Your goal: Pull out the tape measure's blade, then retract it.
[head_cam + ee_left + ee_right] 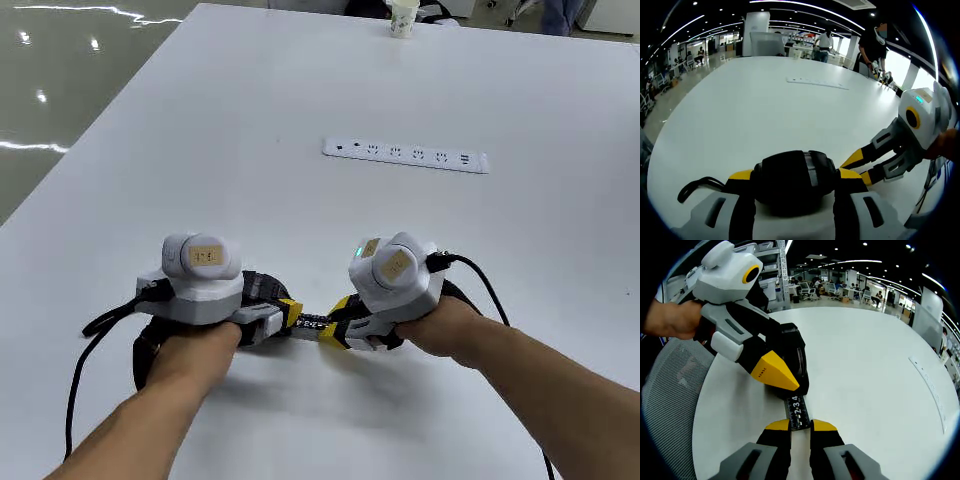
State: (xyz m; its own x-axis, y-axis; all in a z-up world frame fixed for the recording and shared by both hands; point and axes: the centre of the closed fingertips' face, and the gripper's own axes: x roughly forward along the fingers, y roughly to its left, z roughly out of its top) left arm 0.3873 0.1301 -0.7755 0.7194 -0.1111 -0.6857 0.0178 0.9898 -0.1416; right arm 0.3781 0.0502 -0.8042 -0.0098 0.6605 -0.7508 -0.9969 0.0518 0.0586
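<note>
A black tape measure case (792, 182) sits clamped between the yellow-tipped jaws of my left gripper (796, 176); in the head view the case (262, 291) lies low over the white table (300, 120). A short length of black blade (796, 412) with white numerals runs out of the case (792, 357). My right gripper (800, 426) is shut on the blade's end. In the head view the blade (311, 322) spans the small gap between the left gripper (285, 318) and the right gripper (335, 330).
A white power strip (405, 155) lies on the table beyond the grippers. A paper cup (403, 17) stands at the far edge. Black cables trail from both grippers toward the near edge. People stand in the room behind the table.
</note>
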